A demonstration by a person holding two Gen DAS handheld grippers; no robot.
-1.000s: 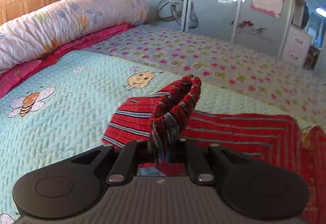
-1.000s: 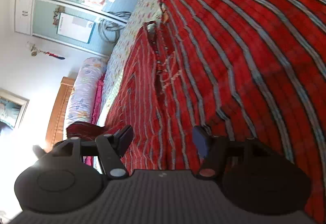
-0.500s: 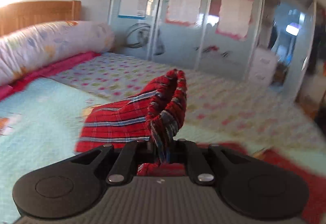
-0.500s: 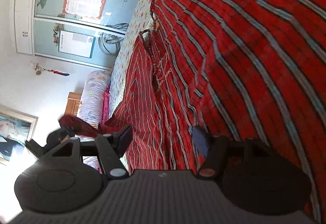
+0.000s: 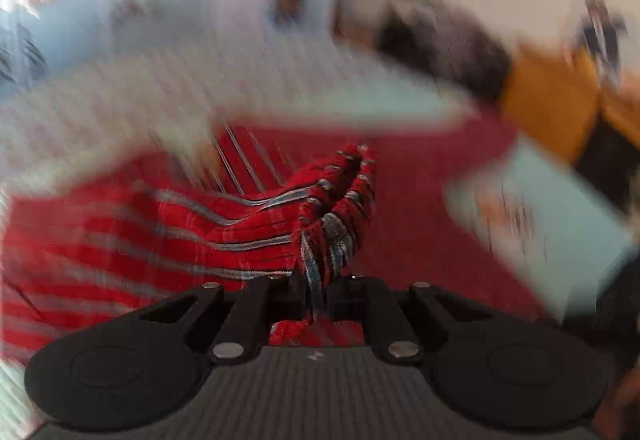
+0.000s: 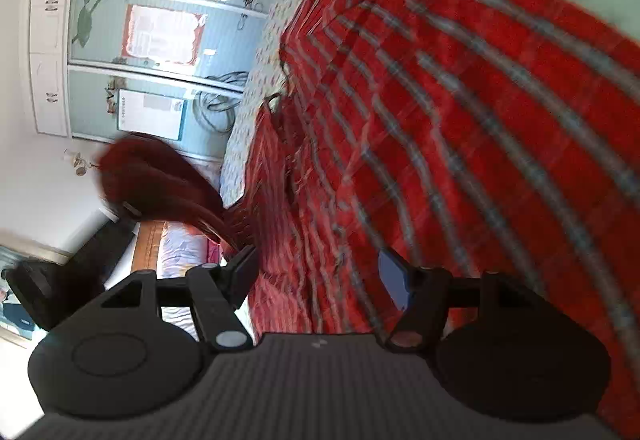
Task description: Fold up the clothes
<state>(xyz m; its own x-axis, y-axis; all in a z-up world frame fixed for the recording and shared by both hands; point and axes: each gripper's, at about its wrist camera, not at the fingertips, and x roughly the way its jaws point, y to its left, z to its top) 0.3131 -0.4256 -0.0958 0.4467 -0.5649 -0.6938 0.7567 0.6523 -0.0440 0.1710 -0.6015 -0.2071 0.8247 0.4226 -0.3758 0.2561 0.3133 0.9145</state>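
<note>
Red striped shirt lies spread over the bed, filling the right wrist view from 12 to 5 o'clock; grey stripes fan across it. One bunched edge of the shirt is lifted off the bed and pinched in the left gripper, whose jaws are pressed together on the cloth; fabric pokes up past the tips toward 12 o'clock. In the right wrist view the same raised bunch appears as a dark red smear at 9 o'clock.

Right gripper: jaws spread, nothing between them, shirt lying beyond and beneath the tips. Cannot tell whether the tips touch the cloth.

Change vs. earlier frames: a second ago the left wrist view showed the headboard, long pillow and bee-print quilt; half a second ago the wardrobe doors; now it shows the shirt's body below the lifted edge and pale quilt at 3 o'clock. In the right wrist view the raised bunch has moved from low at 8 o'clock up toward 9. Right jaws look unchanged.

Hard to read: left wrist view is heavily motion-blurred; a dark mass and an orange patch at 1–2 o'clock cannot be identified. Wardrobe stands at 10–11 o'clock in the right wrist view.
</note>
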